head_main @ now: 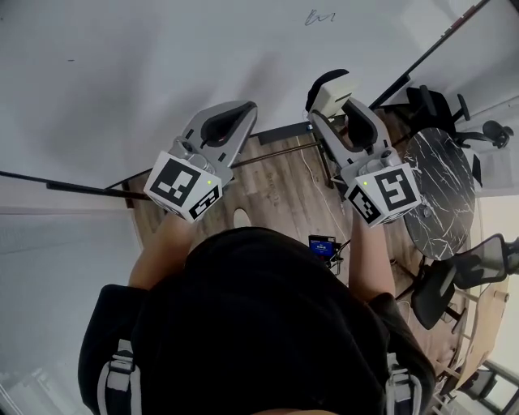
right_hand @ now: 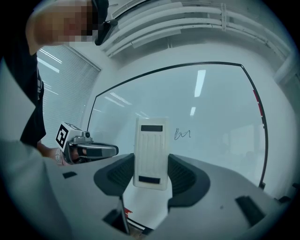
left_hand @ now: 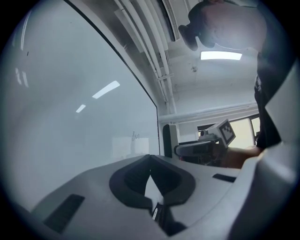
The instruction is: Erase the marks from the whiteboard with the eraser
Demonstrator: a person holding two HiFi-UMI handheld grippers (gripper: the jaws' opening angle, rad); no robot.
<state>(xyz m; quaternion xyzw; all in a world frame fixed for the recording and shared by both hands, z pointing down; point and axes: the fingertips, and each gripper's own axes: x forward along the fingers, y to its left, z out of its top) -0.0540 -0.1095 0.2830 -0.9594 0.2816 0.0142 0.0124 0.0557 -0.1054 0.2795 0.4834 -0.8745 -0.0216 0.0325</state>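
Observation:
The whiteboard (head_main: 162, 73) fills the upper head view, with one small scribbled mark (head_main: 320, 16) near its top. That mark (right_hand: 183, 135) also shows just right of the white ribbed eraser (right_hand: 151, 152) in the right gripper view. My right gripper (right_hand: 151, 174) is shut on the eraser, which stands upright between the jaws, short of the board. In the head view the eraser (head_main: 331, 96) sticks out from the right gripper (head_main: 345, 101). My left gripper (left_hand: 150, 161) is shut with nothing in it, and points at the board; the mark (left_hand: 136, 137) is faint ahead.
A round black marble table (head_main: 442, 190) and black office chairs (head_main: 454, 280) stand to the right on the wooden floor (head_main: 284, 190). A small blue item (head_main: 323, 246) lies on the floor near the person's body. The board's dark frame edge (head_main: 430, 49) runs diagonally at upper right.

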